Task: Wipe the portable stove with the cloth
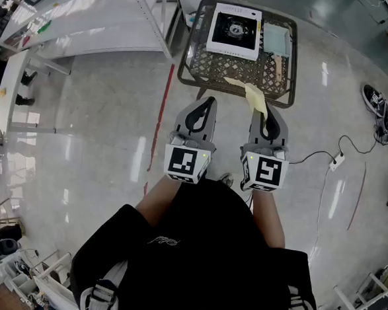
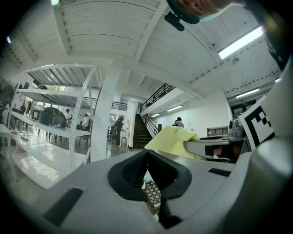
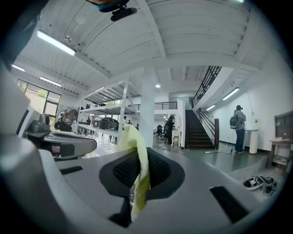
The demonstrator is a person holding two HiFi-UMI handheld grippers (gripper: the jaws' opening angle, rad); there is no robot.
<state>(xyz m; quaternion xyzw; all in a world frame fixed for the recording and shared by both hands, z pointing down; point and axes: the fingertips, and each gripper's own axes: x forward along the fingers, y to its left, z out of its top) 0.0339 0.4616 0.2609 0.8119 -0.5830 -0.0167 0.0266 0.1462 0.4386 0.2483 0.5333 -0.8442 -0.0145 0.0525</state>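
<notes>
The portable stove (image 1: 234,29), white with a black burner plate, sits on a dark lattice table (image 1: 213,69) ahead of me. A pale yellow cloth (image 1: 254,97) hangs from my right gripper (image 1: 264,111), which is shut on it and held level in the air short of the table. In the right gripper view the cloth (image 3: 131,139) stands up between the shut jaws of the right gripper (image 3: 137,160). My left gripper (image 1: 209,102) is beside it, shut with nothing in it (image 2: 146,157). The left gripper view also shows the cloth (image 2: 171,139).
A light blue mat (image 1: 277,39) and a wooden stick (image 1: 278,64) lie on the table right of the stove. White shelving (image 1: 91,18) stands at the left. A red floor line (image 1: 162,112), a power strip with cable (image 1: 337,161) and shoes (image 1: 377,107) are on the floor.
</notes>
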